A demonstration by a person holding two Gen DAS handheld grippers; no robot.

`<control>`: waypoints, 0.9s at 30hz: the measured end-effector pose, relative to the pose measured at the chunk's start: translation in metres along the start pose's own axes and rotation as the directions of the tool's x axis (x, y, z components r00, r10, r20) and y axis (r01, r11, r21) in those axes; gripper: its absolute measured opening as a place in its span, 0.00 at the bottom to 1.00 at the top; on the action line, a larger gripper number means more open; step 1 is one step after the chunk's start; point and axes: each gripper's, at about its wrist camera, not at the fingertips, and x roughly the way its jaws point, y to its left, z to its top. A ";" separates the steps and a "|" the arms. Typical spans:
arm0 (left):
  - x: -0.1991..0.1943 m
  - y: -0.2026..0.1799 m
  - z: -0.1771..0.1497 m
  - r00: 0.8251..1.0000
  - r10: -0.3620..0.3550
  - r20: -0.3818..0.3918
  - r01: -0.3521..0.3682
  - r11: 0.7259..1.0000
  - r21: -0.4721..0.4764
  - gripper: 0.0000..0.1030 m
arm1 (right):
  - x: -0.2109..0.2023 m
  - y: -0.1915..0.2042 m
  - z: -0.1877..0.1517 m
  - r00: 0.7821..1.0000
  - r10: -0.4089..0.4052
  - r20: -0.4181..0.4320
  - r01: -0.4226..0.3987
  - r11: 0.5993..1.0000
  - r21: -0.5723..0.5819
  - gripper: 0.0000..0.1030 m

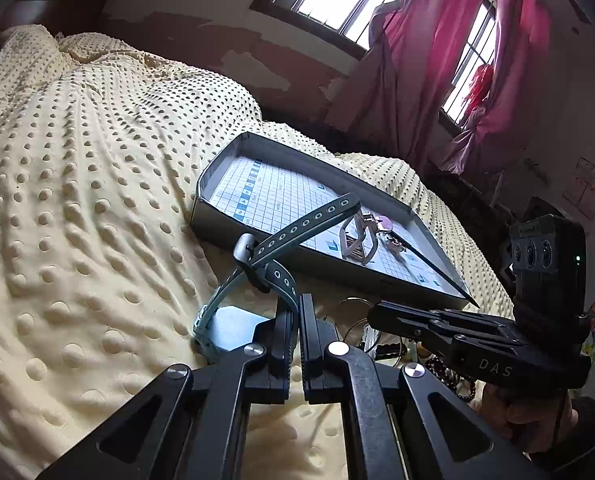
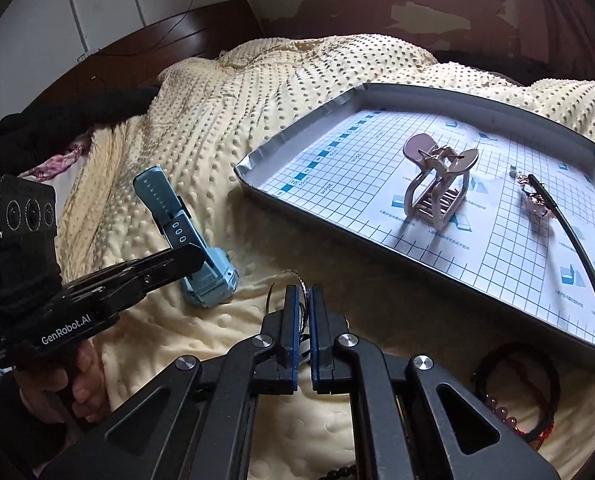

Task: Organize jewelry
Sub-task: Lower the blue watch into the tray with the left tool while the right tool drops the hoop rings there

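Dangling blue watch [image 2: 201, 248], strap pinched

Bed [image 2: 305, 80] covered by a cream dotted blanket [image 1: 77, 200]

A grid-lined tray [image 2: 297, 136] is laid on it; a blue watch [image 2: 209, 280], a dark bangle [image 2: 545, 424] and red beads [image 2: 501, 412] are seen beside the tray.
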 end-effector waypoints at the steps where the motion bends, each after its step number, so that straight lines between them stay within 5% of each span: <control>1: -0.001 0.000 0.000 1.000 -0.001 0.001 0.001 1.000 0.000 0.04 | -0.002 0.000 -0.001 1.000 0.001 0.011 -0.001 1.000 0.010 0.04; 16: -0.012 -0.023 -0.001 0.999 -0.053 0.000 0.053 0.998 0.041 0.04 | -0.054 -0.019 -0.006 0.986 0.006 0.167 -0.020 0.996 0.084 0.04; 27: 0.013 -0.068 0.058 0.994 -0.096 0.048 0.090 0.989 0.114 0.04 | -0.093 -0.065 0.013 0.954 -0.093 0.285 0.047 0.985 0.163 0.04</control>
